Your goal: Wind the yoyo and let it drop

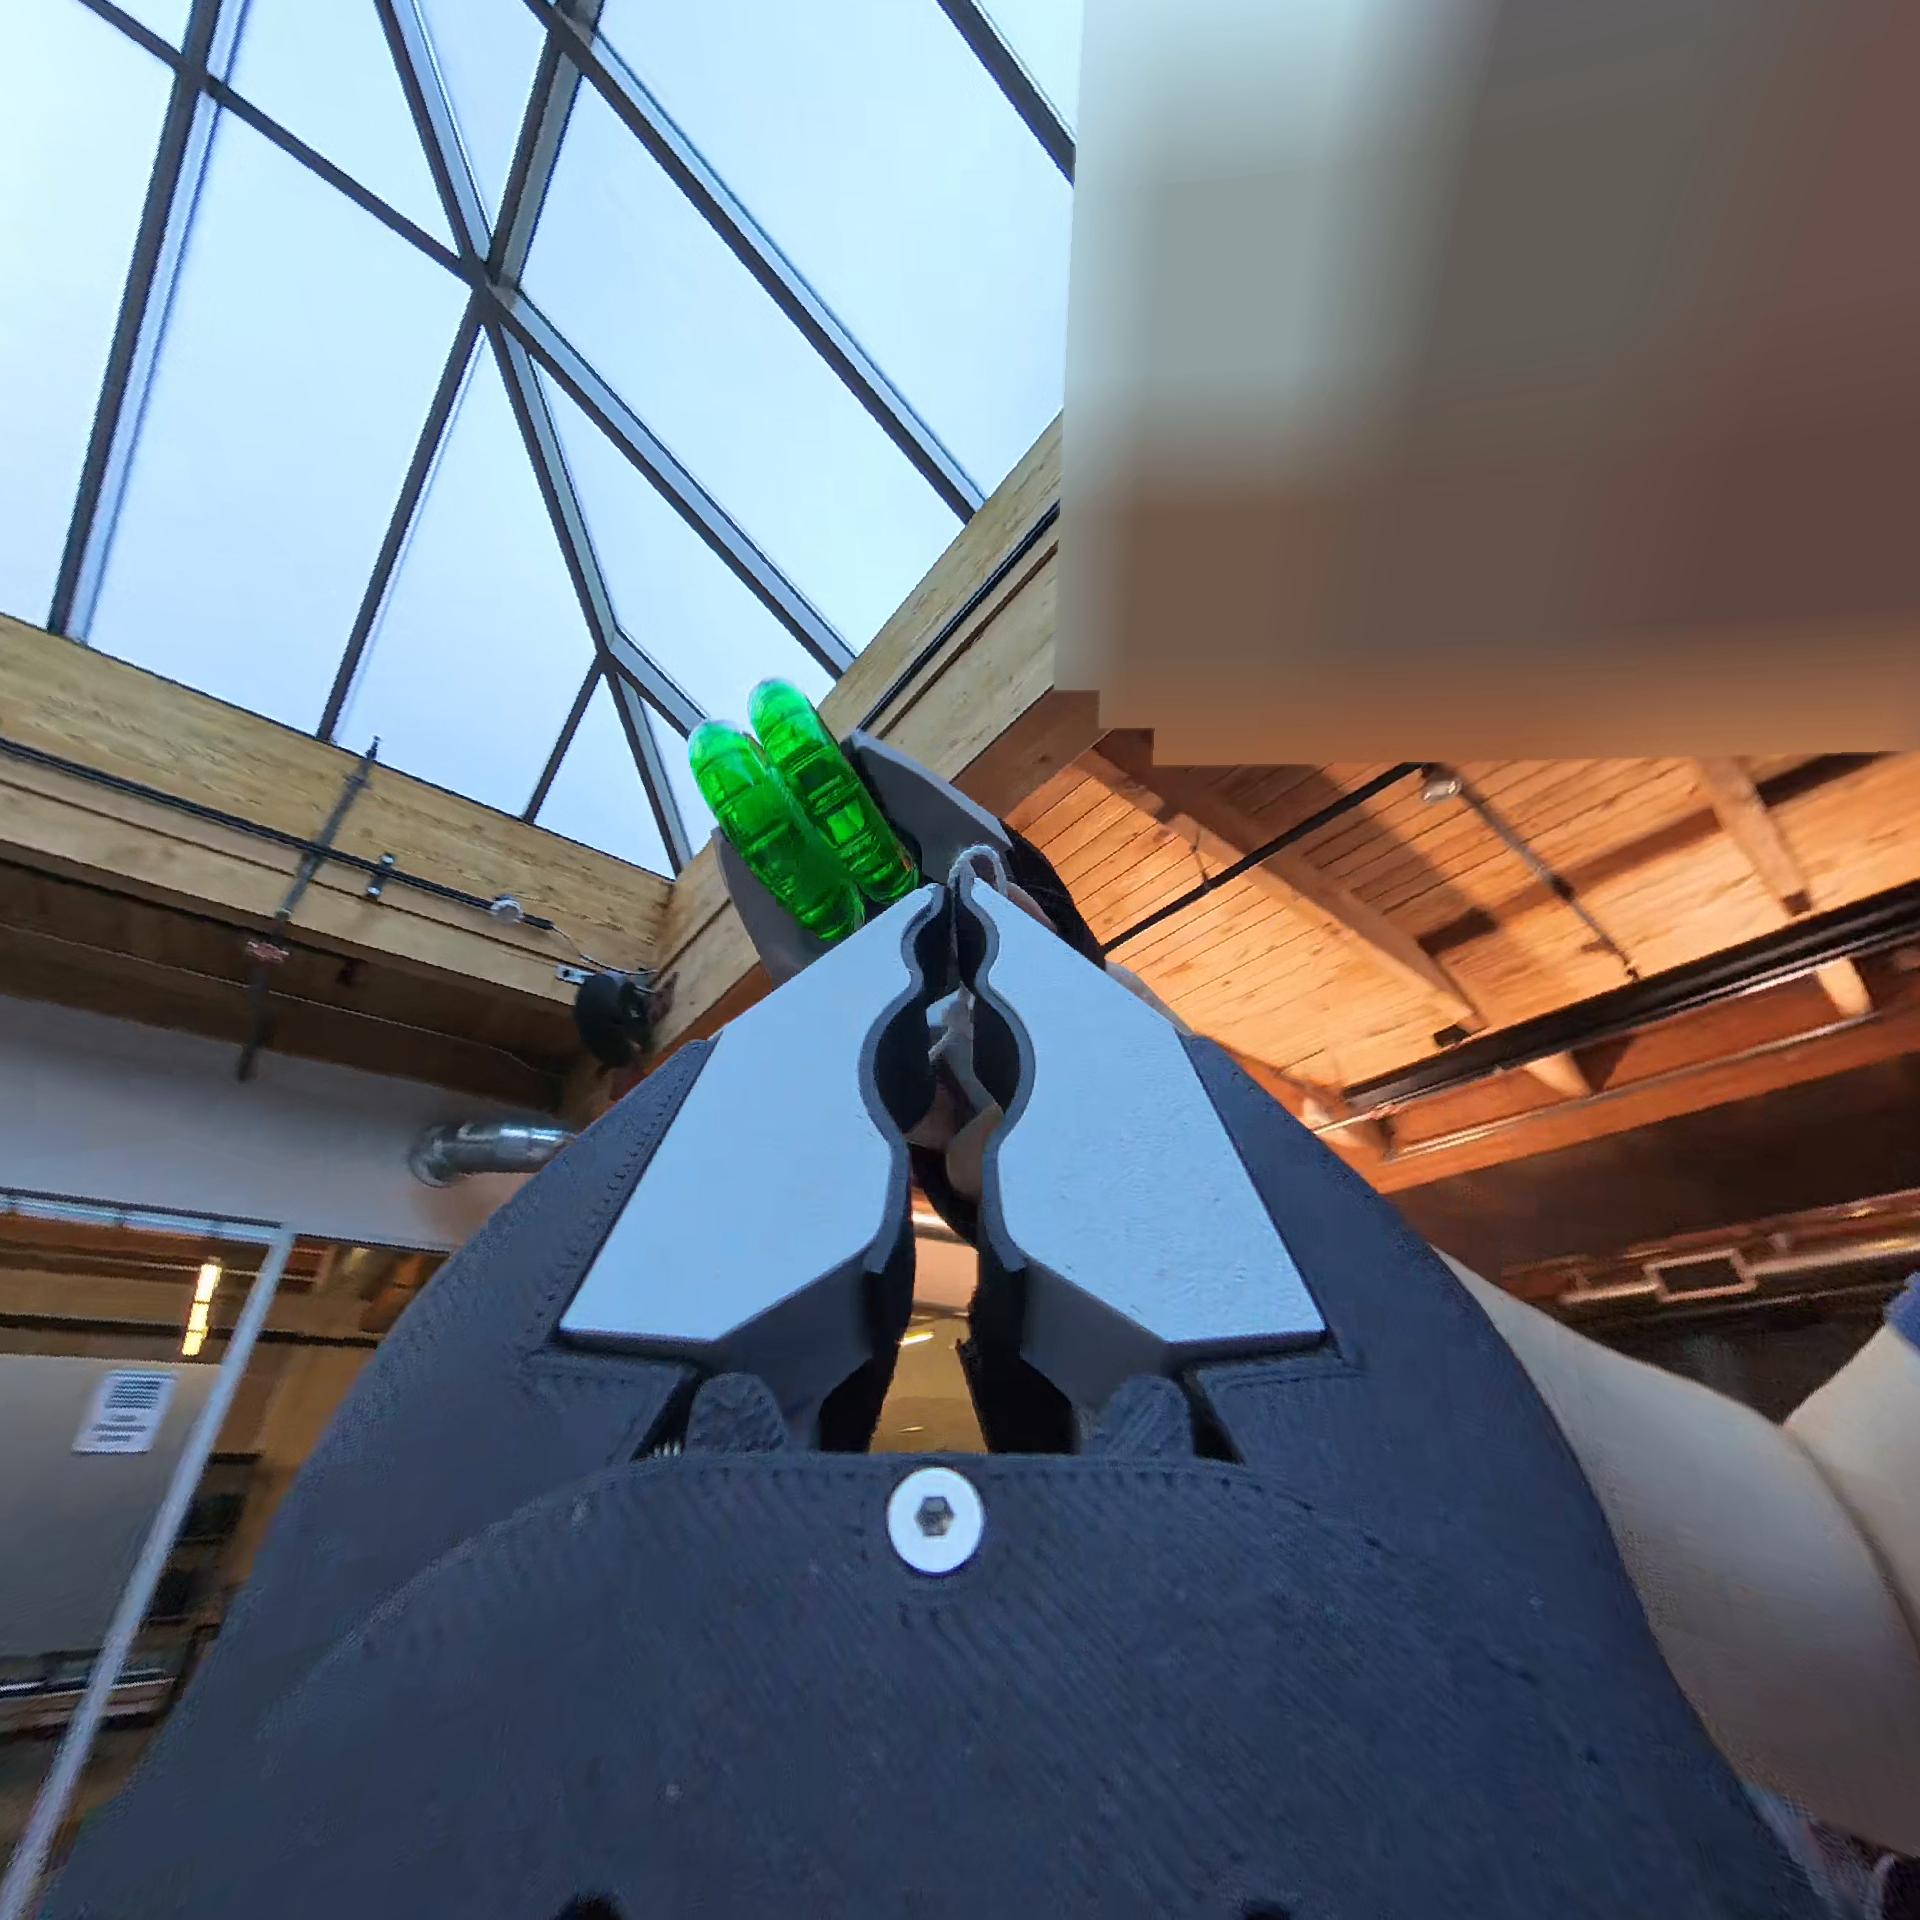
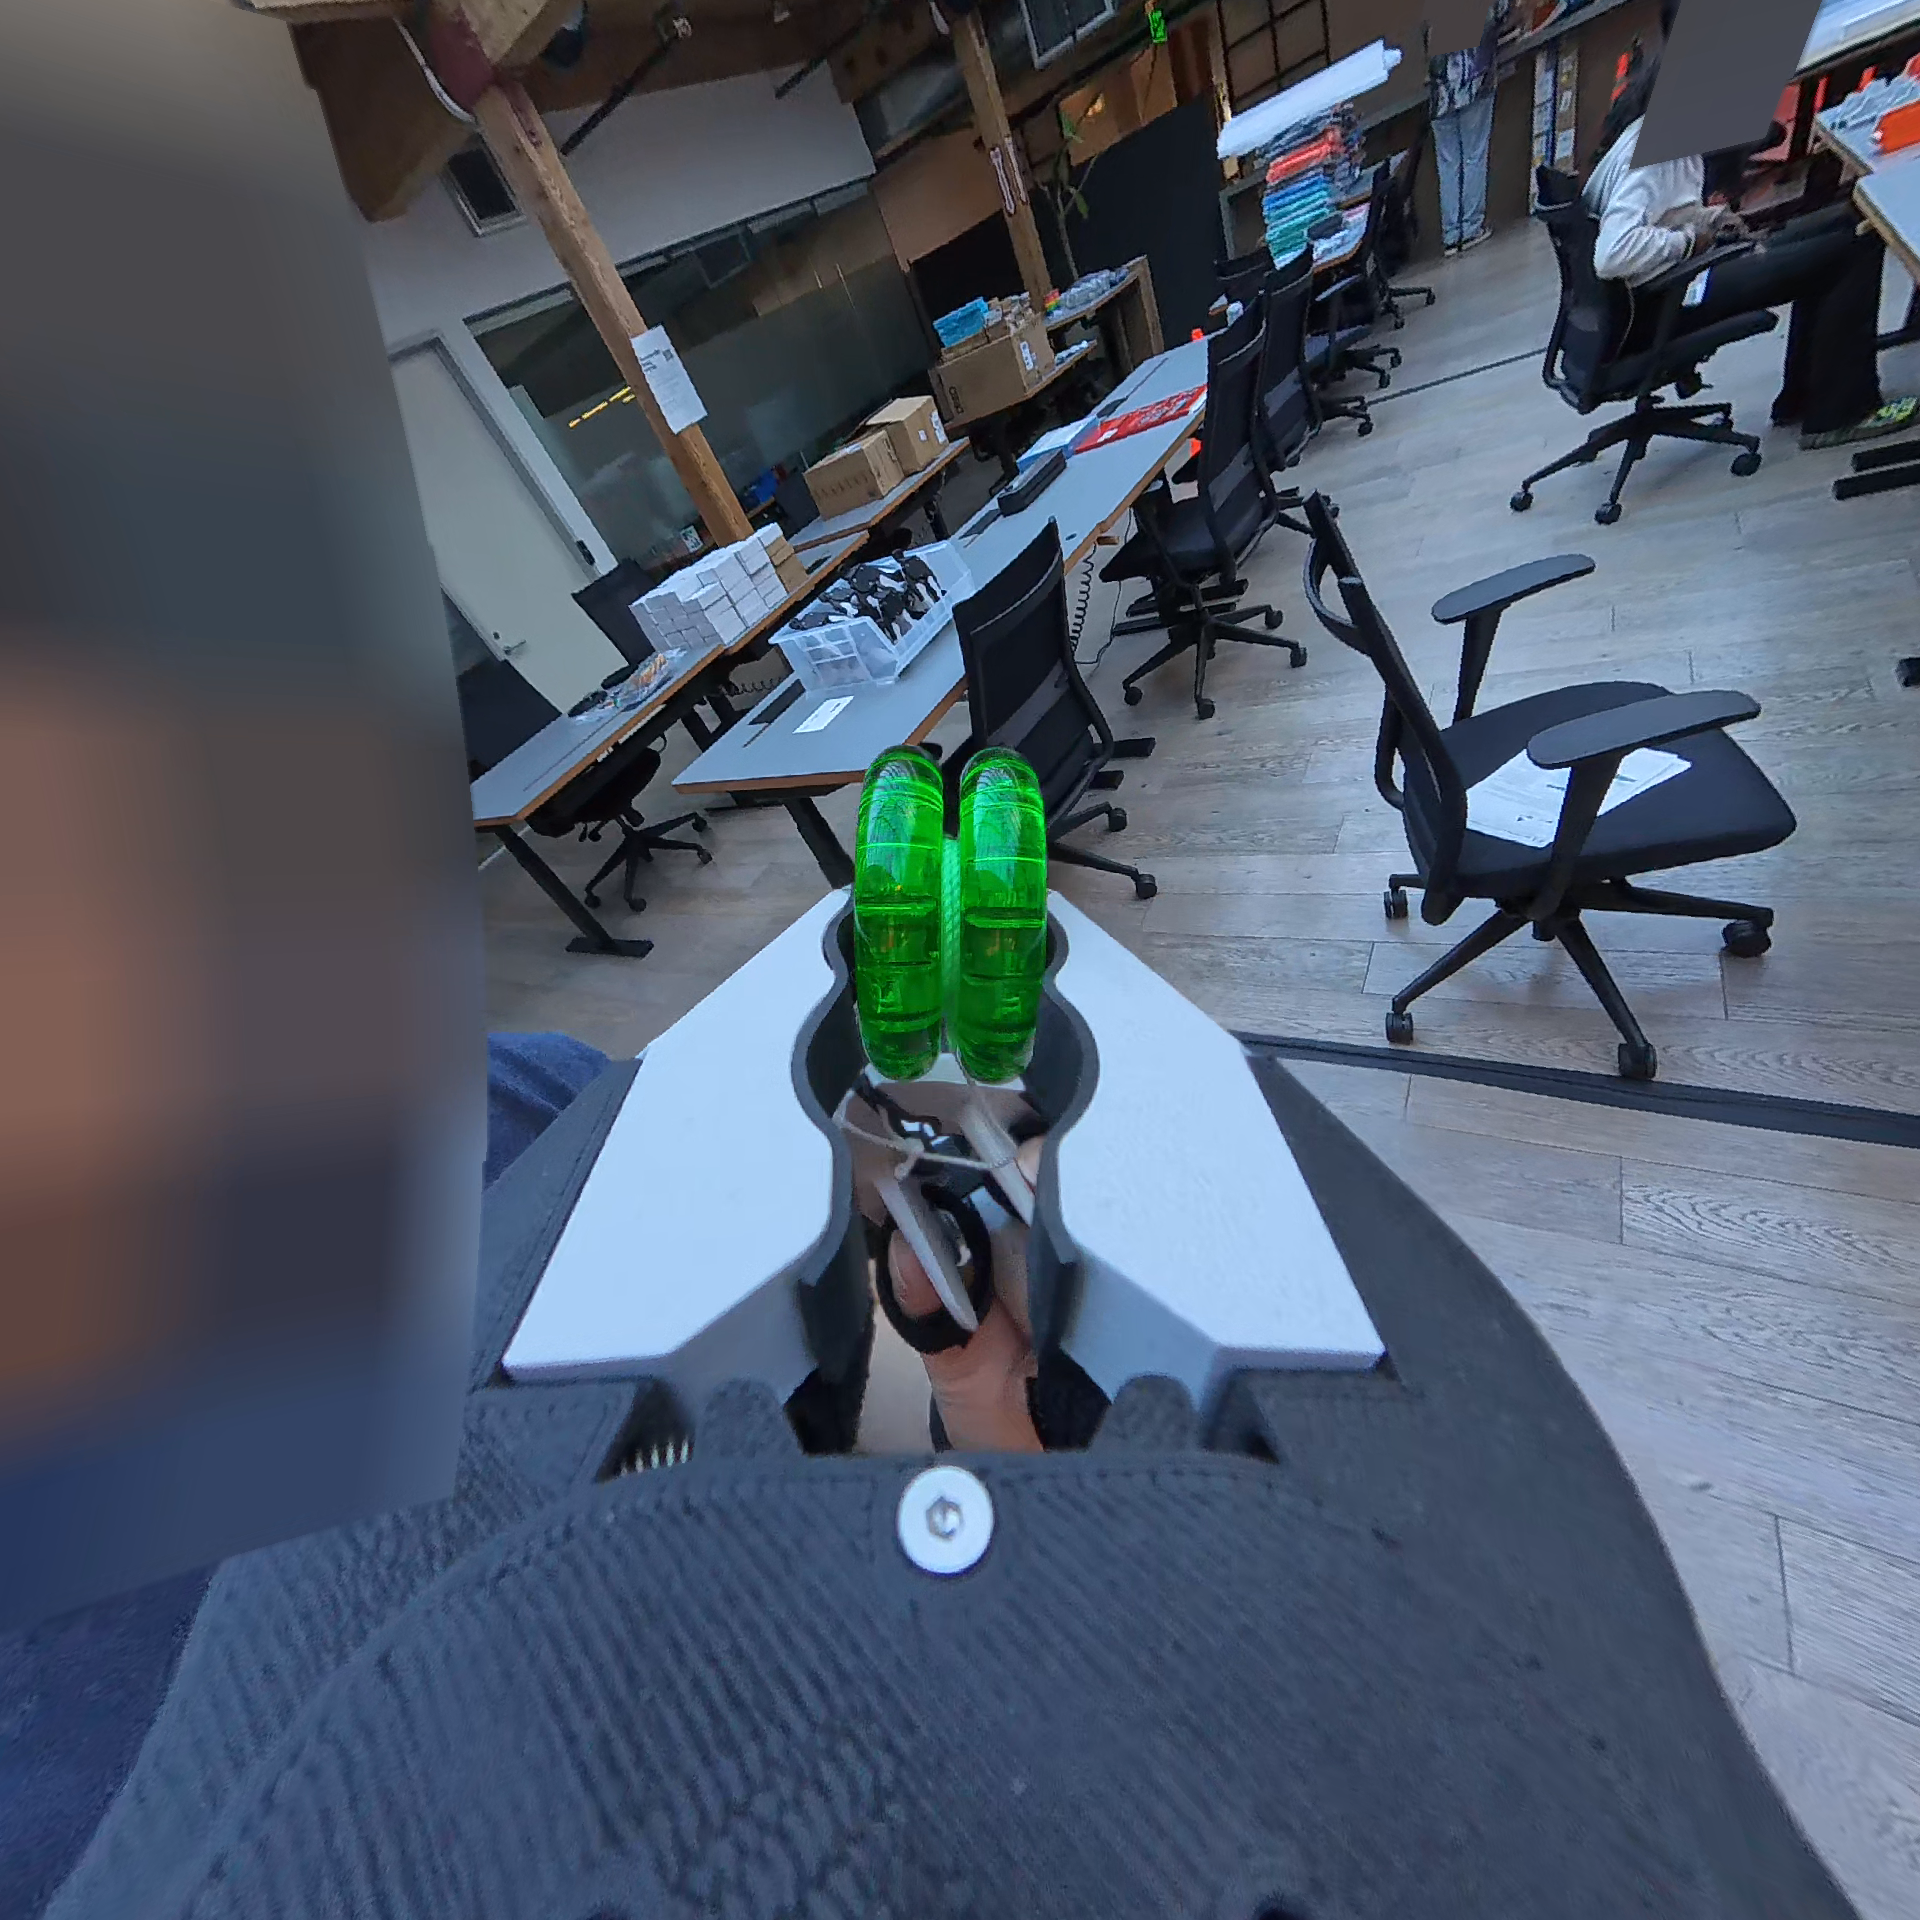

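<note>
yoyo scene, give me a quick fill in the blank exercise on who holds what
1. The yoyo is ____ in colour.
2. The yoyo sits clamped in the ____ gripper.
3. The left gripper is shut on the white ____.
4. Seen edge-on, the yoyo shows ____ discs side by side.

Missing words: green; right; string; two

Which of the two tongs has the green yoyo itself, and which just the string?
The right tongs clamp the green yoyo by its two halves; the left tongs pinch only the white string at their tips.
</note>
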A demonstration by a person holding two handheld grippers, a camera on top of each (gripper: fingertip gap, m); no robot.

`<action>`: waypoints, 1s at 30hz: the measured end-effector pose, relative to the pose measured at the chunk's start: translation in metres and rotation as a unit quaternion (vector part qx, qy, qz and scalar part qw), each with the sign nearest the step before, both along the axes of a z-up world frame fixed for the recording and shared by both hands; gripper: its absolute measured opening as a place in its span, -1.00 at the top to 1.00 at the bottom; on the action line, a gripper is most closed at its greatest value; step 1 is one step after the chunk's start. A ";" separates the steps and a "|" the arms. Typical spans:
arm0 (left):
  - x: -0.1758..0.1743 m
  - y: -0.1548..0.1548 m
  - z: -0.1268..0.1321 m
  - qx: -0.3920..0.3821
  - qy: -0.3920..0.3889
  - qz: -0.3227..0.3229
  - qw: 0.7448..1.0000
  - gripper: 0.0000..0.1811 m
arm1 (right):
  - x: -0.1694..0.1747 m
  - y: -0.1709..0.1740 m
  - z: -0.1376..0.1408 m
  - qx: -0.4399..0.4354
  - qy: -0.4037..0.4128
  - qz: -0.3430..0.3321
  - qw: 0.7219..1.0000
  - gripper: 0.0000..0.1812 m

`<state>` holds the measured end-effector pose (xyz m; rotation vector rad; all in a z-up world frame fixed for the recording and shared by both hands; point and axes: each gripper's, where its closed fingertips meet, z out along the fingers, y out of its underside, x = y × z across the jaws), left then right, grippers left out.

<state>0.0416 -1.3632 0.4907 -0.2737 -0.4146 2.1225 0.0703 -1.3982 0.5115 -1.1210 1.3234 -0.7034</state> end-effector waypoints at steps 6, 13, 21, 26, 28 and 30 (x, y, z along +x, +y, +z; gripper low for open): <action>-0.001 -0.005 0.001 0.004 -0.055 0.174 0.983 1.00 | -0.021 0.004 -0.005 -0.123 -0.035 -0.017 0.992 0.70; -0.008 -0.022 0.003 0.055 -0.090 0.255 0.961 1.00 | -0.032 0.009 -0.003 -0.329 -0.084 -0.117 0.933 0.70; -0.017 -0.018 0.009 0.047 -0.092 0.274 0.956 1.00 | -0.040 0.009 -0.002 -0.391 -0.082 -0.163 0.902 0.70; -0.019 -0.021 0.010 0.047 -0.095 0.282 0.953 1.00 | -0.041 0.014 -0.004 -0.416 -0.079 -0.153 0.893 0.70; -0.020 -0.022 0.009 0.047 -0.099 0.287 0.952 1.00 | -0.042 0.015 -0.007 -0.424 -0.070 -0.149 0.891 0.70; -0.021 -0.023 0.009 0.048 -0.103 0.288 0.951 1.00 | -0.042 0.017 -0.011 -0.432 -0.062 -0.141 0.889 0.70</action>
